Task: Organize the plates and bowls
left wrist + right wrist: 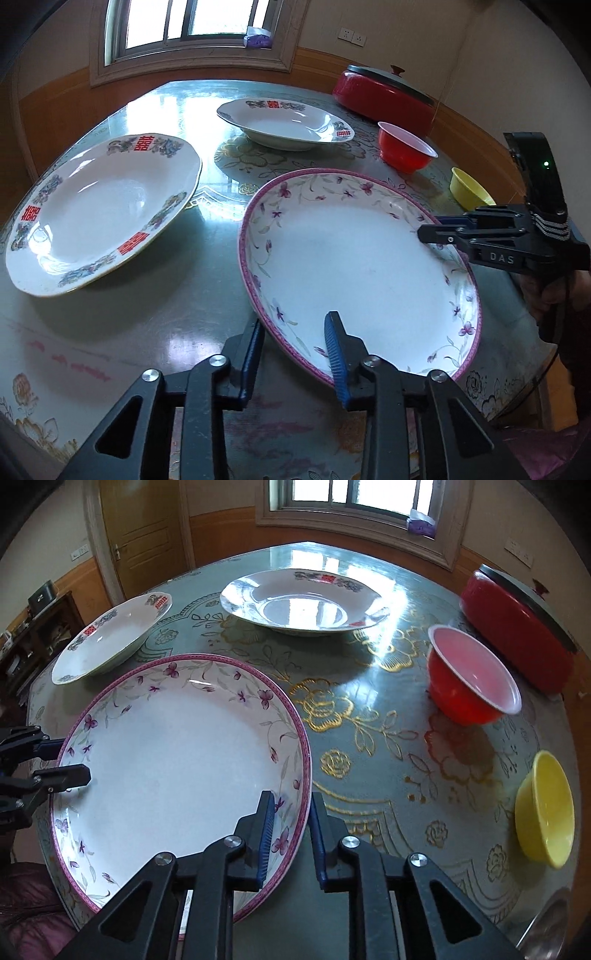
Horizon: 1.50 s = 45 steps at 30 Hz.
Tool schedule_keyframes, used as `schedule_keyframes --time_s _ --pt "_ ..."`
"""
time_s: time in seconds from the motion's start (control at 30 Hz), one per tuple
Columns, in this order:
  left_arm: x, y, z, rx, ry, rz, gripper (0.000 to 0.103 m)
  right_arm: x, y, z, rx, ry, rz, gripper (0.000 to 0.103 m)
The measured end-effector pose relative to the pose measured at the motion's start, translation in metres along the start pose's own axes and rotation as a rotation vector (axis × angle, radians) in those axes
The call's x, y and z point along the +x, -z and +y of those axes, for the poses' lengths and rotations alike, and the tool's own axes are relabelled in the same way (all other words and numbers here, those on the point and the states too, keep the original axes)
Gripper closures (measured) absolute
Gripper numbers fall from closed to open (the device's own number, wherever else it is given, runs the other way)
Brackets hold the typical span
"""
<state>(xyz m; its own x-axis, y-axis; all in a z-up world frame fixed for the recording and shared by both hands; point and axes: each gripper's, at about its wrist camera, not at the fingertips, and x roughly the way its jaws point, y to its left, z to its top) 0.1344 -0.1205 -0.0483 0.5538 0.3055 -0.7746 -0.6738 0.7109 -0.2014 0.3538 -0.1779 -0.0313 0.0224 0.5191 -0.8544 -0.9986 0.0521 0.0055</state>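
**Both claws on the rim of the flowered plate**

Left wrist view: the left claw [295, 354] points steeply down at the near rim of the pink-edged flowered plate [362, 273], one finger [251, 354] outside the rim and the other inside on the white face; the fingers are drawn close around the rim, though whether the pads press it I cannot tell. At the right the right claw [439, 230] comes in level from the side, closed on the plate's right rim, with part of a hand [550, 291] below its handle. On the counter [207, 229] a white plate with red characters [99, 218] lies to the left, a second such plate [284, 123] far off, then a red bowl [406, 151], a yellow bowl [469, 188] and a lidded red pot [384, 94] at the far right.

Right wrist view: here the right claw [291, 830] shows its grip closely, its blue pads either side of the plate's rim and clamped on it, angled steeply down. The left claw's black fingers reach in at the far left edge of the plate. Only this view shows a wooden door [144, 528] and a dark shelf unit [40, 627] beyond the counter.
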Motion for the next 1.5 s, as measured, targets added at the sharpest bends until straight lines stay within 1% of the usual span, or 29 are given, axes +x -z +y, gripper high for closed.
schedule_keyframes --time_s 0.07,0.1,0.17,0.23,0.27,0.3,0.33,0.37,0.43,0.47,0.53,0.57,0.63,0.73,0.87,1.0,1.1,1.23,1.27,1.4,1.43,1.5 --pt "0.001 0.001 -0.009 0.031 0.010 0.008 0.071 -0.009 0.015 -0.013 0.078 -0.038 0.002 0.087" --pt "0.001 0.001 -0.012 0.039 0.018 0.010 0.072 -0.013 0.023 -0.020 0.132 -0.070 0.002 0.087" --pt "0.003 -0.001 -0.013 0.029 0.032 0.020 0.075 -0.019 0.037 -0.035 0.231 -0.142 0.000 0.087" --pt "0.007 -0.006 -0.012 0.012 0.038 0.024 0.076 -0.023 0.047 -0.040 0.271 -0.188 -0.008 0.085" --pt "0.009 -0.009 -0.013 0.012 0.033 0.026 0.076 -0.022 0.051 -0.038 0.273 -0.195 -0.003 0.084" --pt "0.012 -0.012 -0.016 0.030 0.019 0.031 0.076 -0.022 0.053 -0.034 0.263 -0.192 -0.004 0.081" --pt "0.013 -0.014 -0.019 0.047 -0.002 0.035 0.074 -0.023 0.054 -0.028 0.244 -0.174 -0.008 0.079" --pt "0.015 -0.015 -0.022 0.056 -0.021 0.034 0.072 -0.024 0.053 -0.022 0.223 -0.143 -0.011 0.079" --pt "0.016 -0.016 -0.024 0.065 -0.043 0.032 0.072 -0.024 0.050 -0.014 0.198 -0.078 -0.024 0.081" --pt "0.014 -0.016 -0.021 0.049 -0.039 0.026 0.077 -0.022 0.049 -0.014 0.200 -0.065 -0.030 0.081" --pt "0.009 -0.014 -0.012 0.014 -0.022 0.014 0.083 -0.019 0.045 -0.018 0.219 -0.070 -0.042 0.085" --pt "0.007 -0.012 -0.008 0.002 -0.013 0.013 0.083 -0.017 0.043 -0.020 0.216 -0.079 -0.052 0.086" --pt "0.002 -0.007 -0.003 -0.009 -0.031 0.004 0.082 -0.013 0.034 -0.018 0.197 -0.093 -0.064 0.090" --pt "-0.006 0.000 0.003 -0.026 -0.051 -0.010 0.080 -0.007 0.014 -0.008 0.133 -0.071 -0.080 0.093" --pt "-0.018 0.005 0.010 -0.065 -0.064 -0.044 0.080 0.000 -0.009 -0.003 0.084 -0.086 -0.103 0.093" --pt "-0.022 0.004 0.012 -0.086 -0.073 -0.053 0.079 0.012 -0.024 -0.003 0.055 -0.117 -0.081 0.093" --pt "-0.017 0.006 0.013 -0.115 -0.061 -0.044 0.078 0.016 -0.026 -0.006 0.045 -0.123 -0.078 0.093" --pt "-0.014 0.005 0.006 -0.111 -0.058 -0.046 0.077 0.017 -0.025 -0.011 0.056 -0.121 -0.074 0.094" --pt "-0.012 0.003 0.006 -0.114 -0.059 -0.034 0.076 0.019 -0.025 -0.013 0.067 -0.116 -0.073 0.094" --pt "-0.007 -0.001 0.006 -0.121 -0.118 -0.019 0.076 0.019 -0.028 -0.008 0.060 -0.087 -0.078 0.093" --pt "-0.007 -0.001 0.007 -0.122 -0.124 -0.018 0.077 0.018 -0.028 -0.008 0.064 -0.100 -0.074 0.093" --pt "-0.009 0.001 0.007 -0.123 -0.133 -0.016 0.077 0.018 -0.026 -0.014 0.093 -0.152 -0.047 0.091"
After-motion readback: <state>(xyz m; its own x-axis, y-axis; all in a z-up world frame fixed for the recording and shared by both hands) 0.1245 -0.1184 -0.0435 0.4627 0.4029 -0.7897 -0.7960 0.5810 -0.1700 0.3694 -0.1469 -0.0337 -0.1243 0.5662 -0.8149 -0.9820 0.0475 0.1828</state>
